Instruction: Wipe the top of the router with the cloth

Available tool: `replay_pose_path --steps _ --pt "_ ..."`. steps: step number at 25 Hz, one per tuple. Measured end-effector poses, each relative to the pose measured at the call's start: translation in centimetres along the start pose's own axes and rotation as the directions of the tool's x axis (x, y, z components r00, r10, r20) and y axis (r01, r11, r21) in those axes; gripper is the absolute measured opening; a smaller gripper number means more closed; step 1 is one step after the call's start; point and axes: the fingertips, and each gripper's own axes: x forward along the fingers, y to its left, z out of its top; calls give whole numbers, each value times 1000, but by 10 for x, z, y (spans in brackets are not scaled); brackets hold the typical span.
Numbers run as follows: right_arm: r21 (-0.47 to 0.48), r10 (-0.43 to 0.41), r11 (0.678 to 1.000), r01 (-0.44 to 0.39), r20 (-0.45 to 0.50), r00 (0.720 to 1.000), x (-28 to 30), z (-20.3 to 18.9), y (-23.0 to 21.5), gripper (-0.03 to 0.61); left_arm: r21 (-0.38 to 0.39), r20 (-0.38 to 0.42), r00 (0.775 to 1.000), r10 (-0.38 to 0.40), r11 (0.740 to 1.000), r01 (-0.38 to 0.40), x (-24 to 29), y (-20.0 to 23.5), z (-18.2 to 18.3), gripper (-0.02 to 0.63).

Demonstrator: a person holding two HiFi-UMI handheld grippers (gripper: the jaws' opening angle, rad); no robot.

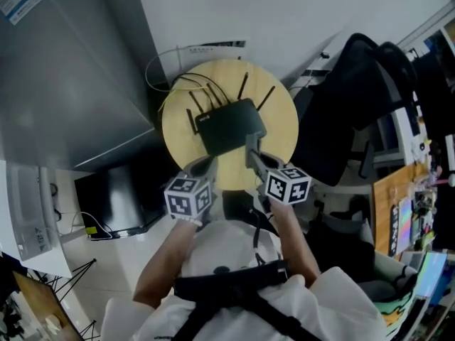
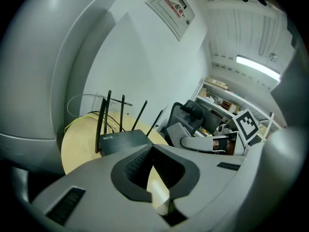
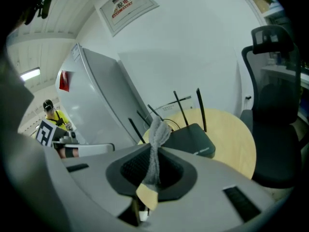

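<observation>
Left gripper: held forward beside the right one, aimed at the router. Its fingers are closed together with nothing between them.
Right gripper: forearm extended and tips at the router's near right corner. Its fingers are clamped on the cloth.
Cloth: a grey bunched strip that stands up out of the right fingers.
Router: black, lying flat on the round wooden worktop, with its antennas raised.

Round wooden table between grey cabinet and black chair.
</observation>
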Motion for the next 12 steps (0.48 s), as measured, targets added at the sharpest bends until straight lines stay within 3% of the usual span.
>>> replay_pose_path --steps 6,12 --pt "-84 -81 994 72 -107 991 57 28 -65 38 -17 -34 999 22 1000 -23 53 4 13 -3" --pt "-285 -247 941 181 -212 946 119 48 -118 38 -42 -67 997 36 998 -39 90 16 17 -3"
